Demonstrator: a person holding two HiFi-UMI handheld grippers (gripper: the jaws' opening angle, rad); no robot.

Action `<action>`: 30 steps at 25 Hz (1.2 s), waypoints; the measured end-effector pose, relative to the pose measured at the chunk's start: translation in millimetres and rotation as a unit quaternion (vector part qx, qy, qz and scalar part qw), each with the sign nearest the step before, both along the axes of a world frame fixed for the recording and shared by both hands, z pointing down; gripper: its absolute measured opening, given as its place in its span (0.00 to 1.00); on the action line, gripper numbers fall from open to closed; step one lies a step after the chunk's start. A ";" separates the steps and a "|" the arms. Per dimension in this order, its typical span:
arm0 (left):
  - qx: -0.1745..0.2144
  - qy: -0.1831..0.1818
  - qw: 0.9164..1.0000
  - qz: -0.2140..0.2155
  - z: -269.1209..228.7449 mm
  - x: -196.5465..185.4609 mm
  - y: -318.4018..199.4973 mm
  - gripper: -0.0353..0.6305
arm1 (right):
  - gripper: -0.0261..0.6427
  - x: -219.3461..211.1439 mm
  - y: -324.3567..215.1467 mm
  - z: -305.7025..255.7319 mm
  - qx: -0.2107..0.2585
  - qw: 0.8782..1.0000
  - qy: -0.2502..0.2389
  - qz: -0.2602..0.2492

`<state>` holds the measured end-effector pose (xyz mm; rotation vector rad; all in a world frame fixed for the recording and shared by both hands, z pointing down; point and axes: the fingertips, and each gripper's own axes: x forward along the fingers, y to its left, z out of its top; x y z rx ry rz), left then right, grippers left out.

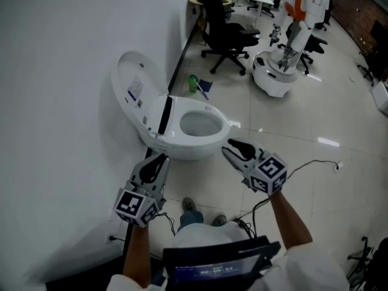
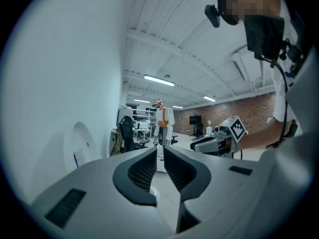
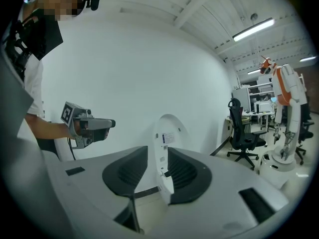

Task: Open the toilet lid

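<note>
Two claws hang near the toilet, neither touching it. At the far left the toilet lid [image 1: 134,93] already stands raised, tilted back toward the wall [image 1: 60,102]; whether it touches the wall I cannot tell. The left claw [image 1: 156,162] sits at the near left of the bowl [image 1: 182,145], its jaws a narrow gap apart with nothing between them. The right claw [image 1: 233,150], at the near right, is slightly spread and empty too. To finish well, I judge, both should keep clear of the lid's edge so that it is not nudged forward, and confirm that it rests past its balance point.
</note>
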<state>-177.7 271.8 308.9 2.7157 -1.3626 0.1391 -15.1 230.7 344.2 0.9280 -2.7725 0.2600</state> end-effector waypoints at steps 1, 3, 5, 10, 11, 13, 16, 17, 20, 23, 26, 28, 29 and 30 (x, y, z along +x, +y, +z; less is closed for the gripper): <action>0.002 0.006 1.000 -0.004 -1.0 -2.4 1.6 0.12 | 0.22 -3.3 1.1 0.6 0.000 1.000 0.001 -0.005; 0.006 0.000 1.000 -0.009 -0.3 -7.6 3.6 0.12 | 0.22 -10.8 1.3 2.0 0.004 1.000 0.010 -0.016; 0.009 -0.007 1.000 -0.018 1.8 -15.2 3.6 0.12 | 0.22 -19.1 -0.8 4.0 0.005 1.000 0.017 -0.024; 0.008 0.002 0.999 -0.040 3.8 -31.7 -3.8 0.12 | 0.22 -39.5 -10.0 7.5 0.005 0.999 0.026 -0.043; 0.002 0.001 0.999 -0.043 6.2 -34.2 -5.1 0.12 | 0.22 -43.1 -12.1 8.4 0.006 0.998 0.030 -0.049; -0.006 0.001 0.999 -0.053 10.9 -40.3 -8.6 0.12 | 0.22 -49.8 -16.4 11.3 0.006 0.997 0.044 -0.064; -0.011 0.004 0.997 -0.072 15.8 -55.7 -17.7 0.12 | 0.22 -59.9 -31.0 14.4 0.023 0.993 0.077 -0.084; -0.011 0.005 0.997 -0.079 16.7 -63.2 -22.7 0.12 | 0.22 -63.7 -39.5 14.8 0.033 0.991 0.088 -0.091; -0.009 0.010 0.994 -0.105 17.7 -92.0 -42.8 0.12 | 0.22 -80.5 -71.8 13.4 0.067 0.983 0.119 -0.127; -0.003 0.019 0.991 -0.133 16.4 -121.6 -65.9 0.12 | 0.22 -97.7 -109.3 3.1 0.097 0.970 0.148 -0.165; 0.000 0.024 0.988 -0.150 15.3 -141.4 -90.9 0.12 | 0.26 -109.6 -153.2 -8.5 0.104 0.960 0.168 -0.196; 0.002 0.024 0.987 -0.157 12.4 -150.0 -109.5 0.12 | 0.29 -116.0 -185.5 -15.5 0.110 0.950 0.189 -0.225; 0.005 0.022 0.987 -0.162 11.0 -154.2 -119.3 0.12 | 0.31 -119.9 -203.4 -20.1 0.115 0.944 0.196 -0.239; 0.007 0.020 0.986 -0.167 9.8 -157.9 -129.3 0.12 | 0.31 -124.0 -222.4 -25.6 0.119 0.939 0.201 -0.252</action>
